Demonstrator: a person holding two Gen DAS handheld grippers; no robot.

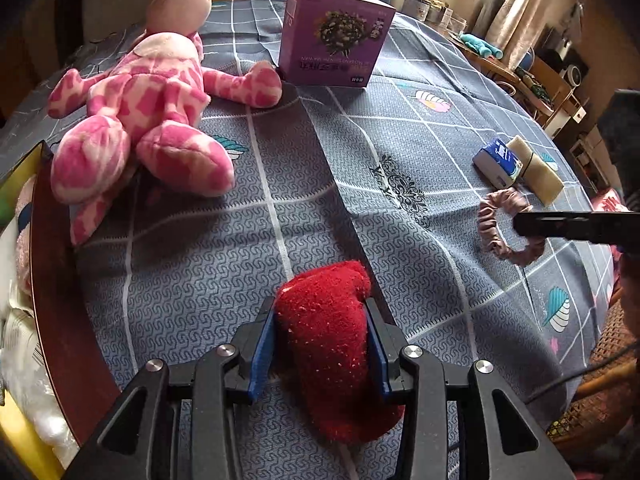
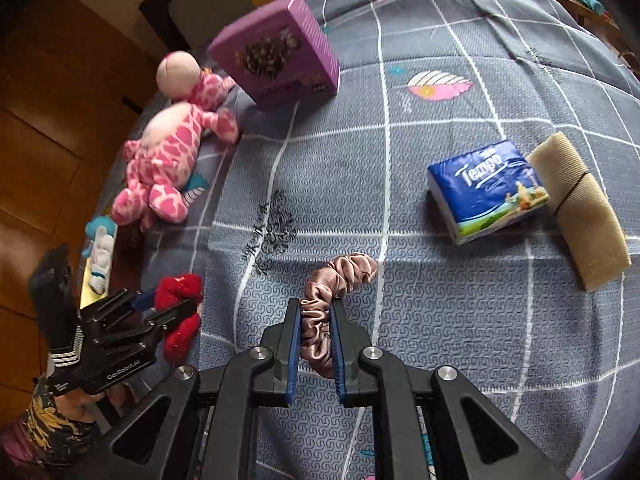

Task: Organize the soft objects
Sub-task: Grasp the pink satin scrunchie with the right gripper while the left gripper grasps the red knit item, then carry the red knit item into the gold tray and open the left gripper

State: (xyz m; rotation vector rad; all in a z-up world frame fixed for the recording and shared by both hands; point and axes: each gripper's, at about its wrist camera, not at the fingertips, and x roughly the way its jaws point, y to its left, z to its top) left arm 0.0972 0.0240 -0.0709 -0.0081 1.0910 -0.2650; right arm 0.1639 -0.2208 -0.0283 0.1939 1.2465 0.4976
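My left gripper is shut on a red fuzzy sock, whose toe sticks out past the blue pads above the bedspread. My right gripper is shut on a pink satin scrunchie, which curls out to the right of the pads. In the right wrist view the left gripper shows at lower left with the red sock, held by a gloved hand. A pink spotted plush toy lies at the far left of the bed.
A purple box stands at the back. A blue tissue pack and a beige sponge lie at the right. A brown-walled container at the left edge holds soft things. The grey checked bedspread covers the middle.
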